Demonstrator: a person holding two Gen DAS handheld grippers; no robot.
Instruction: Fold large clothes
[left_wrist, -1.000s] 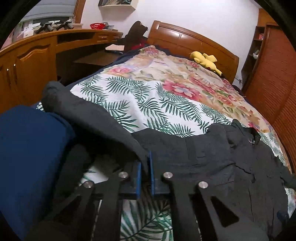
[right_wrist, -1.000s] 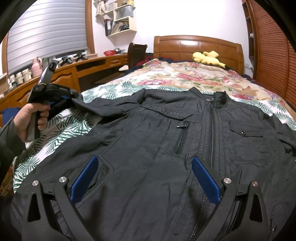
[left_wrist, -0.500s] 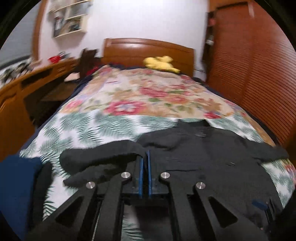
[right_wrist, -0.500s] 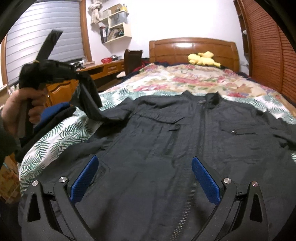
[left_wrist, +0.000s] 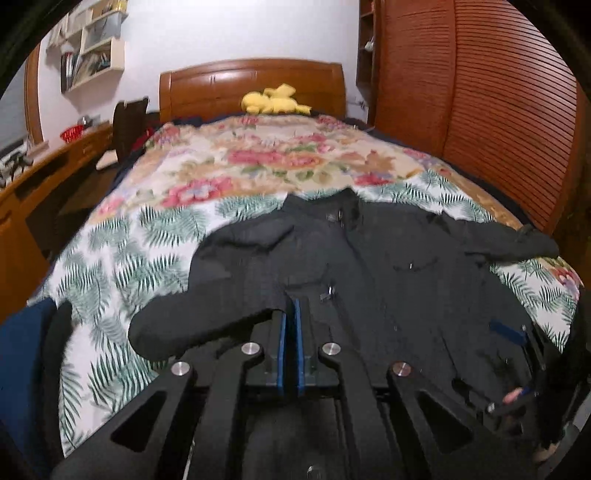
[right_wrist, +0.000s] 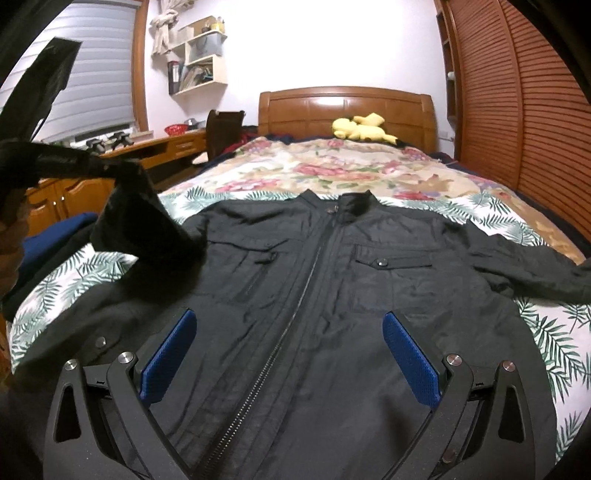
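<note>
A black zip jacket (right_wrist: 332, 295) lies front up on the bed, collar toward the headboard; it also shows in the left wrist view (left_wrist: 388, 266). My left gripper (left_wrist: 290, 306) is shut on the jacket's left sleeve (left_wrist: 192, 325) and holds it lifted above the bed over the jacket's left side; the raised sleeve (right_wrist: 144, 229) shows in the right wrist view. My right gripper (right_wrist: 288, 343) is open and empty, low over the jacket's lower front near the zip. The other sleeve (right_wrist: 524, 266) lies spread out to the right.
The bed has a floral and fern-print cover (left_wrist: 258, 166) and a wooden headboard (right_wrist: 347, 107) with a yellow plush toy (right_wrist: 362, 127). A wooden desk (right_wrist: 162, 147) runs along the left, a slatted wardrobe (right_wrist: 517, 92) along the right. A dark blue cloth (left_wrist: 22, 354) lies at the bed's left corner.
My left gripper has lifted the sleeve and swung it right, from beside the bed's left edge to over the jacket. The right gripper stays open and has edged forward.
</note>
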